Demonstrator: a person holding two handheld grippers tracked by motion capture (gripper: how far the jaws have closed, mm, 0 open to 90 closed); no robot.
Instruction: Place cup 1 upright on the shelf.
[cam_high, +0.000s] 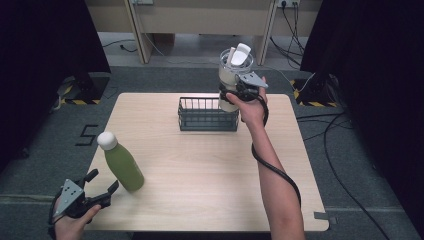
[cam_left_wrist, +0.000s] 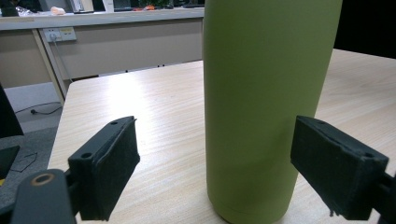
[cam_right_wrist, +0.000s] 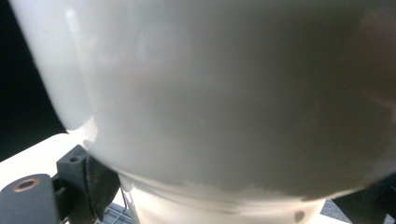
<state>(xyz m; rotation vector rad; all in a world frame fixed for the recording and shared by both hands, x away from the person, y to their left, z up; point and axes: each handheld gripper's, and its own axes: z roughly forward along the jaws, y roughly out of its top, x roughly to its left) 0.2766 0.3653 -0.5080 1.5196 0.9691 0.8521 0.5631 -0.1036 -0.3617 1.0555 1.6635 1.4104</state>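
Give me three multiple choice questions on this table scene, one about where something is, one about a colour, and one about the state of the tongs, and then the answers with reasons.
1. Where is the dark wire basket?
A. at the near left corner of the table
B. toward the far side of the table, near the middle
C. on the floor

2. What colour is the cap of the green bottle?
A. white
B. black
C. red

3. How do the left tongs stand?
A. clamped on the green bottle
B. shut on nothing
C. open, jaws apart from the bottle

Answers: 1 B, the high view shows the basket on the table toward its far edge. 2 A, the bottle's rounded top is white. 3 C, the left gripper view shows gaps between both pads and the bottle, while the right tongs hold the white tumbler above the basket's right end.
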